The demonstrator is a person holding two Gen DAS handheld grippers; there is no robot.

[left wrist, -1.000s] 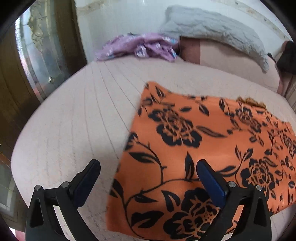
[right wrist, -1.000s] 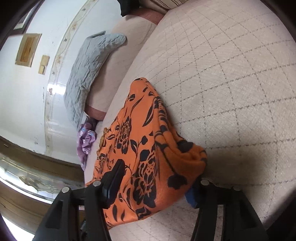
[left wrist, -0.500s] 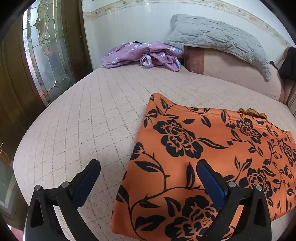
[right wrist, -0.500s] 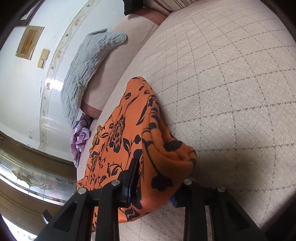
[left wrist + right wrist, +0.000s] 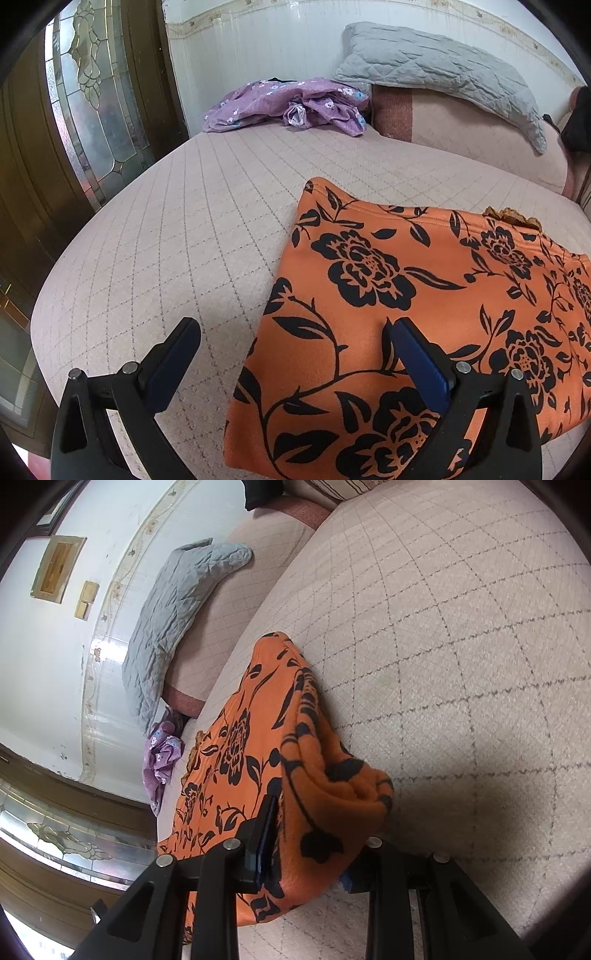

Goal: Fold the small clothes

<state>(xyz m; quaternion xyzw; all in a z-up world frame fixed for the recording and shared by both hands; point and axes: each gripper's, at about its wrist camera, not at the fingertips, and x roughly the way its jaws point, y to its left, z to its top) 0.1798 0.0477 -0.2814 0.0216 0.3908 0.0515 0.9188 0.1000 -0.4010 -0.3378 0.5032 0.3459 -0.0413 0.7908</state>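
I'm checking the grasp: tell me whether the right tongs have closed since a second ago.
Yes. The right tongs have narrowed from wide open and now pinch the bunched edge of the orange floral garment, which sits in the same place on the quilted bed.

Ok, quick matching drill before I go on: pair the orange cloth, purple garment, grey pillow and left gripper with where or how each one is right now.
Things:
1. orange cloth
2. purple garment
3. grey pillow
4. left gripper

States:
A. crumpled at the far edge of the bed, by the wall
B. open, with one finger over the cloth's near corner
C. bunched between the fingers of the right gripper
D. draped over the pink bolster

Pairs: 1-C, 2-A, 3-D, 4-B
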